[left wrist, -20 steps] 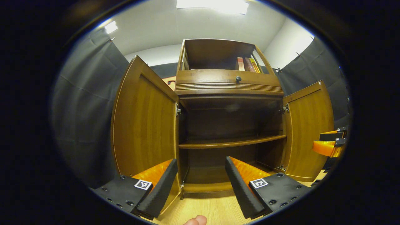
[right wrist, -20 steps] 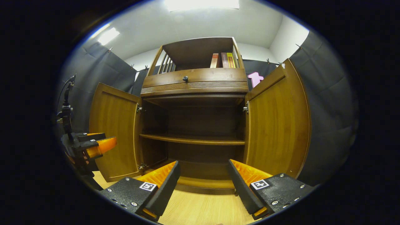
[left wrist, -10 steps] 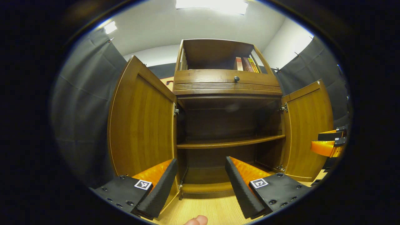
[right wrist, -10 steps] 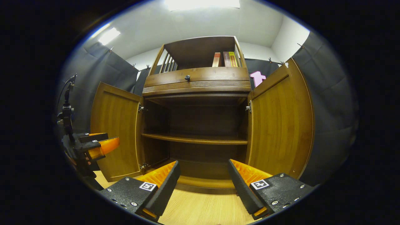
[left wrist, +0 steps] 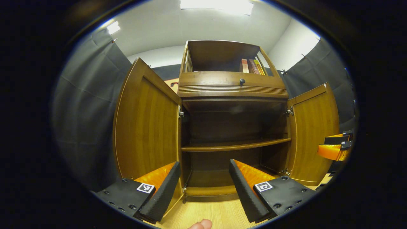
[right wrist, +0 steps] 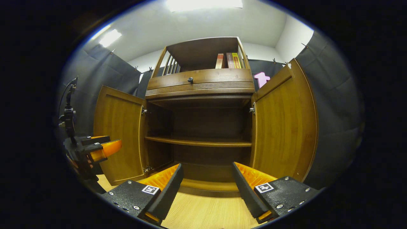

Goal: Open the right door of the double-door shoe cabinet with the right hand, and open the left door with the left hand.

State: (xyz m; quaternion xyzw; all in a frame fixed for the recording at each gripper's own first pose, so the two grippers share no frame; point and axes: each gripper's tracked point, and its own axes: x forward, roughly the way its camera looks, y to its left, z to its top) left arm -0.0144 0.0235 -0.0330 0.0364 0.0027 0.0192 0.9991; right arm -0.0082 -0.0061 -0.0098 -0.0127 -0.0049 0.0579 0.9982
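Both doors stand swung wide. The left door [left wrist: 146, 124] rises just left of and beyond the left tongs [left wrist: 203, 187], which gape with nothing held. The shoe cabinet [right wrist: 200, 133] lies dead ahead, shelves bare. The right door [right wrist: 283, 127] stands upright just right of the right tongs [right wrist: 206, 190], likewise spread and holding nothing. The doors' outer faces and handles are hidden.

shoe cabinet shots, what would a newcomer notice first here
The cabinet stands straight ahead with both doors swung wide: the left door and the right door flank a dark interior with one bare shelf. Up top, a few books stand in the open compartment above a drawer with a small knob. Low in each view an open gripper, left and right, holds nothing.
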